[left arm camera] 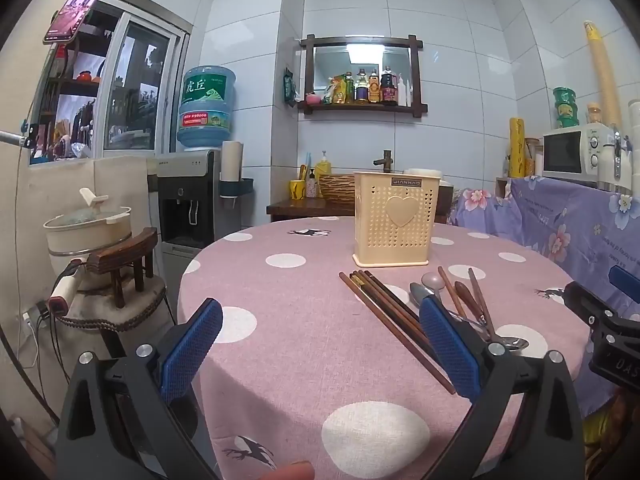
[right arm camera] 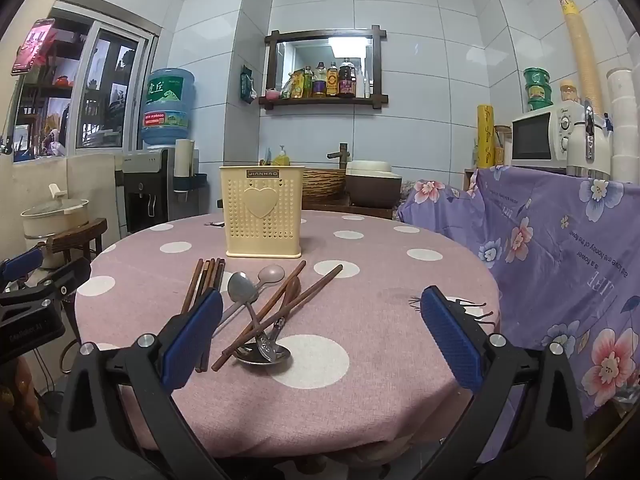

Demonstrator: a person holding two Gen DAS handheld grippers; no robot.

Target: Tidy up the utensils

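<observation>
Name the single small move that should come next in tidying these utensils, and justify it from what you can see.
Probably lower the left gripper onto the bundled chopsticks. Both grippers are open and empty, the holder stands upright behind, and that bundle lies free of the crossed spoons, nearest the left fingers.

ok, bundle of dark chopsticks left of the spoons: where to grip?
Take the chopstick bundle mid-shaft, from above, jaws across the sticks. They lie flat, side by side and clear of the spoon pile. The left gripper looks nearest.
</observation>
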